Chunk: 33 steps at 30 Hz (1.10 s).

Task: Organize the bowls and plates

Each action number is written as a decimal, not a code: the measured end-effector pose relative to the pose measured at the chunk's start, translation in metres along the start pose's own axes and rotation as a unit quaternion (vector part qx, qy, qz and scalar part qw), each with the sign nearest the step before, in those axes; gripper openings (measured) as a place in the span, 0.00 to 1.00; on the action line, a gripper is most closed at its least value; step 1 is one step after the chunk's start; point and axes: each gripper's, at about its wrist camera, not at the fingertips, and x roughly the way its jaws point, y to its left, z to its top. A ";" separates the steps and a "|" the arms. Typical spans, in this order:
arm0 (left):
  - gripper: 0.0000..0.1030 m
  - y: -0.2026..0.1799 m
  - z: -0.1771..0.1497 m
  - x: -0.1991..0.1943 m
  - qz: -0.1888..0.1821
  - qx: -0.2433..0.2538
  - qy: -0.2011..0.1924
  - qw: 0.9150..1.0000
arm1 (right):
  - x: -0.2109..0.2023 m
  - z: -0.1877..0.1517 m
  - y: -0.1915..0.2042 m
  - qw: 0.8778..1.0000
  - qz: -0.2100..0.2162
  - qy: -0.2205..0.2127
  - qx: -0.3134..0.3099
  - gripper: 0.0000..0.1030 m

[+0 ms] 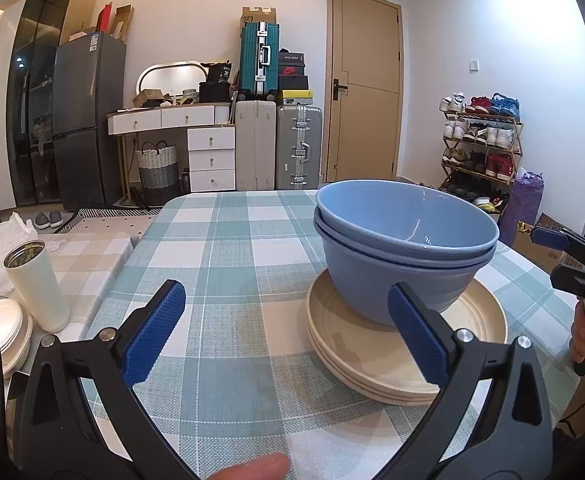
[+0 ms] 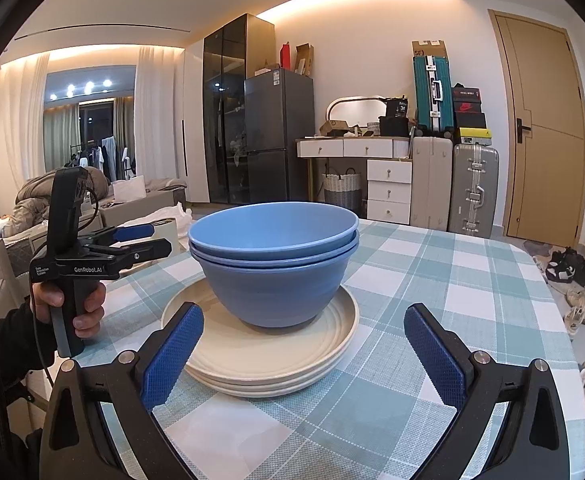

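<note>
Two blue bowls [image 2: 274, 264], nested one inside the other, stood upright on a stack of cream plates [image 2: 260, 356] on the checked counter [image 2: 452, 280]. In the right wrist view the stack sat at about 11 o'clock from the right tongs [image 2: 304, 358], whose blue pads [image 2: 172, 360] were spread wide and released, holding nothing, the left pad just in front of the plates' near rim. In the left wrist view the bowls [image 1: 404, 248] and plates [image 1: 408, 344] lay at 1 o'clock from the left tongs [image 1: 286, 336], also released and empty, the right pad [image 1: 416, 336] overlapping the lower bowl's side in the picture; whether it touched could not be told. A white tumbler [image 1: 36, 284] stood at 9 o'clock on a lower beige surface, well apart from the stack.
</note>
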 end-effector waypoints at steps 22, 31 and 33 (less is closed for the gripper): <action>0.98 0.001 0.001 -0.002 0.006 -0.001 -0.008 1.000 | -0.003 -0.001 -0.001 1.000 0.000 -0.002 -0.001 0.99; 0.98 0.002 0.001 -0.001 0.007 -0.002 -0.008 1.000 | -0.001 0.000 -0.003 1.000 -0.003 -0.001 0.005 0.99; 0.98 0.001 0.001 -0.002 0.007 -0.002 -0.010 1.000 | 0.000 0.000 -0.003 1.000 -0.004 0.001 0.005 0.99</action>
